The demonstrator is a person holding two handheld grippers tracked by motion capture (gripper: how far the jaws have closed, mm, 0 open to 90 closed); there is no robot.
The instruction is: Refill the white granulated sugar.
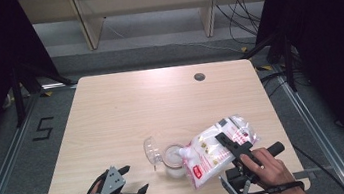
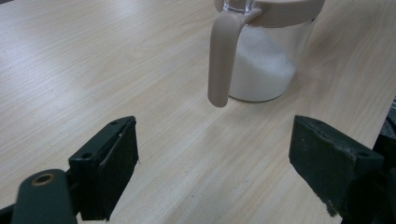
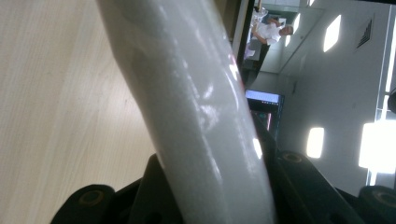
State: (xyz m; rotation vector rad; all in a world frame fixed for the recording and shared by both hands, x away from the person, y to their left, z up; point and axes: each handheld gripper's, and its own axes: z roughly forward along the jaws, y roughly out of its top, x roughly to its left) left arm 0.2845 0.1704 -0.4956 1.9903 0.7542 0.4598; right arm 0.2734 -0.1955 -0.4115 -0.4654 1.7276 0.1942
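Left gripper (image 1: pixel 138 178): located at the near edge of the tabletop (image 1: pixel 126 108), toward the near left corner. The jaws stand wide apart with nothing between them. The left gripper view looks between them toward the jar (image 2: pixel 261 56); the likely purpose is standby, ready to steady the jar or work its lid.

Right gripper (image 1: pixel 234 146): located near the near right corner, held in the person's right hand (image 1: pixel 267 167). The jaws are closed on the bag (image 1: pixel 217 151), clamping its middle. In the right gripper view the bag (image 3: pixel 196 116) passes between the jaws as a thick, pale, glossy fold. The bag is tipped so that its lower open corner sits at the jar mouth; this attitude suits pouring by gravity.

Bag: clear plastic with red printed markings, filled with a white granular material.

Jar: clear, standing upright on the tabletop just inside the near edge, between the two grippers and touching or just beside the bag's spout. It holds white granules to roughly half height. A beige collar rings the mouth, and a beige spoon handle (image 2: pixel 223 60) hangs down its side.

Lid (image 1: pixel 152 150): clear, domed, swung open to the jar's left, leaving the mouth free.

Far edge: a round grommet (image 1: pixel 199 76).
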